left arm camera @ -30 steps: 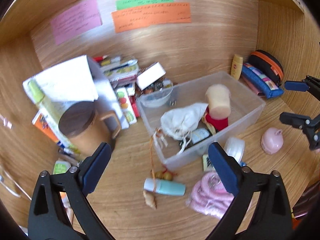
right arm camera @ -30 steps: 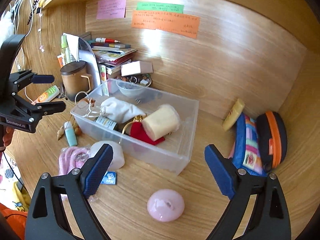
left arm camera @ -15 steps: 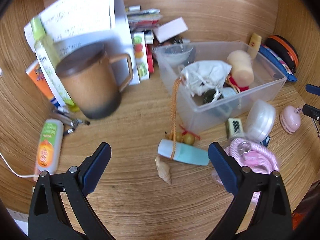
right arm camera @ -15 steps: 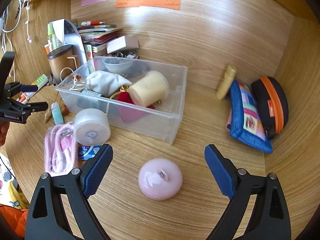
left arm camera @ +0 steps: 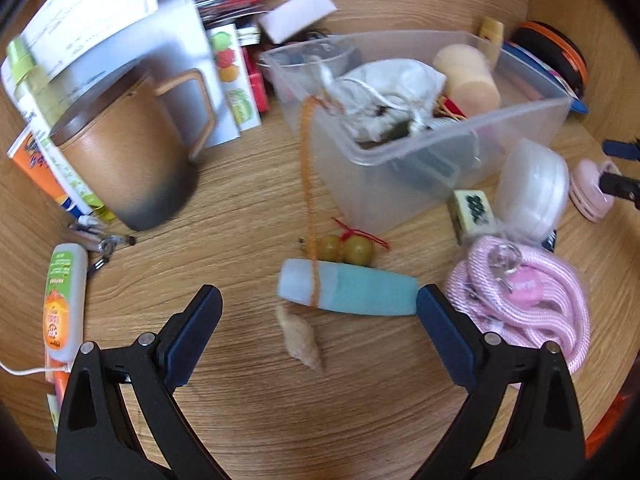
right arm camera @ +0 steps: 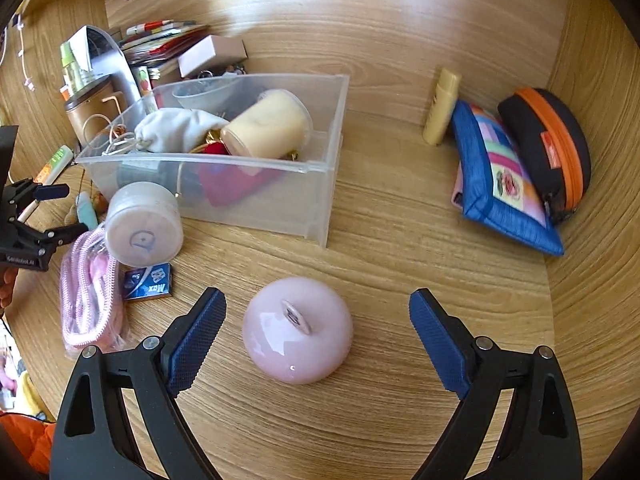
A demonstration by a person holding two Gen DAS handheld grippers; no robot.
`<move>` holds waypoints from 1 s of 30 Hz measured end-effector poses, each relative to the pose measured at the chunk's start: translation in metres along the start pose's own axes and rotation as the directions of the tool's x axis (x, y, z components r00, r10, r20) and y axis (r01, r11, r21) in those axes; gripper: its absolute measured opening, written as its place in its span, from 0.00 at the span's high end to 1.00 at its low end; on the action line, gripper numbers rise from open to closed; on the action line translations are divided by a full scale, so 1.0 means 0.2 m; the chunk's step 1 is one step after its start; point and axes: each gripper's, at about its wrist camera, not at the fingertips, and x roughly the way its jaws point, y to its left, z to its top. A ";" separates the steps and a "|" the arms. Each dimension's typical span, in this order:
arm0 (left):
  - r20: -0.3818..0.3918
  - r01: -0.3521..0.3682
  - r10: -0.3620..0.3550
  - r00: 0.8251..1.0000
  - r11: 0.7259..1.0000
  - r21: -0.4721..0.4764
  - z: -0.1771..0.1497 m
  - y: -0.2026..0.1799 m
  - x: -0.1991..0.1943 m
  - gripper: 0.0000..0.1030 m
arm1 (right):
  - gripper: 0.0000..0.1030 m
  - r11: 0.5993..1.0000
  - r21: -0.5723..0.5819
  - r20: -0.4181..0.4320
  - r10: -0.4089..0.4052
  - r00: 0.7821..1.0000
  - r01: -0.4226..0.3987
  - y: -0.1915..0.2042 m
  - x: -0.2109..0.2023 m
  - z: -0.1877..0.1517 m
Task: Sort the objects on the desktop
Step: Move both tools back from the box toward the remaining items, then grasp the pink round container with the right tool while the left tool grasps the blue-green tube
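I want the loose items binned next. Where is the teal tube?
In the left wrist view, the teal tube lies on the desk between the open fingers, below the yellow beads, left of the pink cord.

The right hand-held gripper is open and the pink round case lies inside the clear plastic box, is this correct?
Not quite. The right wrist view shows the pink round case on the desk between the open right hand-held gripper's fingers, outside the clear plastic box.

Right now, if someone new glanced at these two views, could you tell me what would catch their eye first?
Probably the glossy pink apple-shaped object on the desk, sitting between the open fingers of the right hand-held gripper. Next, the clear plastic bin behind it, crammed with a white drawstring pouch and a cream cylinder. In the left view, a teal tube with an orange cord draped over it lies before the open left hand-held gripper.
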 end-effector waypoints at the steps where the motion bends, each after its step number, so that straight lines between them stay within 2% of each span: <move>1: 0.004 -0.004 0.004 1.000 1.000 0.009 0.00 -0.01 0.00 0.04 | 0.11 1.000 0.004 -0.007 0.001 1.000 -0.001 -0.01 0.01 0.00; 17: 0.002 0.023 -0.023 1.000 1.000 -0.006 0.00 0.01 0.07 0.04 | 0.11 0.997 0.055 -0.080 0.067 0.995 -0.062 -0.03 0.16 -0.06; 24: 0.029 -0.010 0.010 1.000 1.000 -0.009 -0.01 0.03 0.07 0.04 | 0.13 0.993 0.075 -0.056 0.091 0.994 -0.087 -0.01 0.16 -0.09; 26: 0.038 -0.012 0.012 0.999 1.000 -0.001 -0.02 0.03 0.06 0.07 | 0.14 0.993 0.073 -0.053 0.092 0.994 -0.088 -0.01 0.16 -0.10; 30: 0.044 0.015 -0.015 0.999 1.000 0.001 -0.02 0.03 0.05 0.24 | 0.22 0.996 0.049 -0.047 0.078 0.996 -0.076 0.02 0.15 -0.10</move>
